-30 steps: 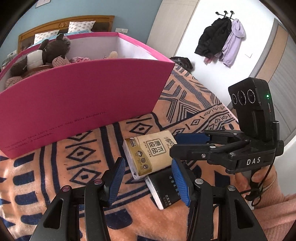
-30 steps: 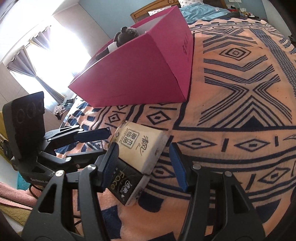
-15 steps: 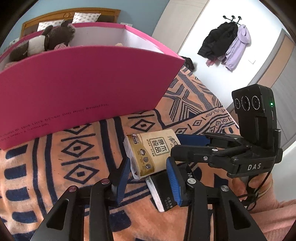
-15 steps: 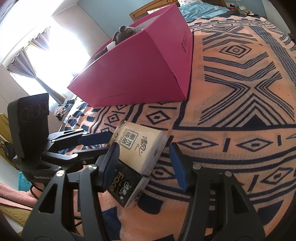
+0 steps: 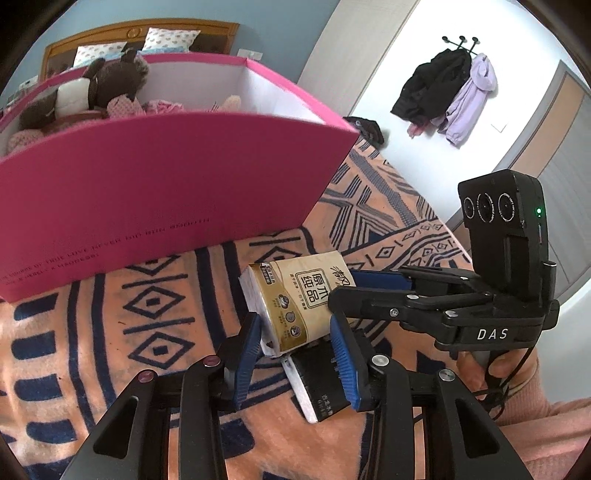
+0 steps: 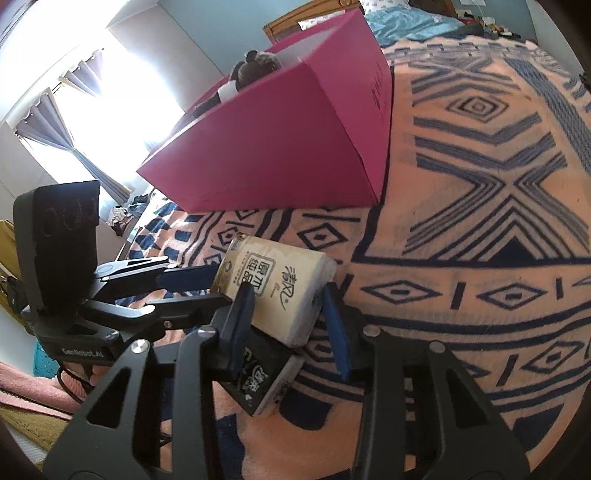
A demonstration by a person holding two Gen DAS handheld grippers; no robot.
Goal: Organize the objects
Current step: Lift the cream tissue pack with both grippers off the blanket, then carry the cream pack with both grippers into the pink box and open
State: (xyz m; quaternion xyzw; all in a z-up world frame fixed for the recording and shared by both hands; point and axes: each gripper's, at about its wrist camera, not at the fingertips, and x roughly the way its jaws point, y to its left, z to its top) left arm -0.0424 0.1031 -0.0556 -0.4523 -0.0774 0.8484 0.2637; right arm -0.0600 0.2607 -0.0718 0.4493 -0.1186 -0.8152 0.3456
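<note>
A beige tissue pack (image 5: 295, 299) (image 6: 277, 288) lies tilted on top of a black tissue pack (image 5: 321, 387) (image 6: 258, 380) on the patterned blanket. My left gripper (image 5: 293, 354) is closed on the near end of the beige pack, pads touching both sides. My right gripper (image 6: 288, 325) is closed on the same pack from the other side; it also shows in the left wrist view (image 5: 376, 291). The pink box (image 5: 166, 184) (image 6: 288, 147) stands behind, holding a brown plush toy (image 5: 107, 85).
The orange and navy patterned blanket (image 6: 480, 221) covers the bed. Coats (image 5: 443, 96) hang on the far wall. A bright curtained window (image 6: 103, 103) lies beyond the box. Pillows and a wooden headboard (image 5: 147, 33) are behind the box.
Both grippers have narrowed from wide open onto the beige tissue pack and moved in around it. The pack now sits slightly raised at its gripped end.
</note>
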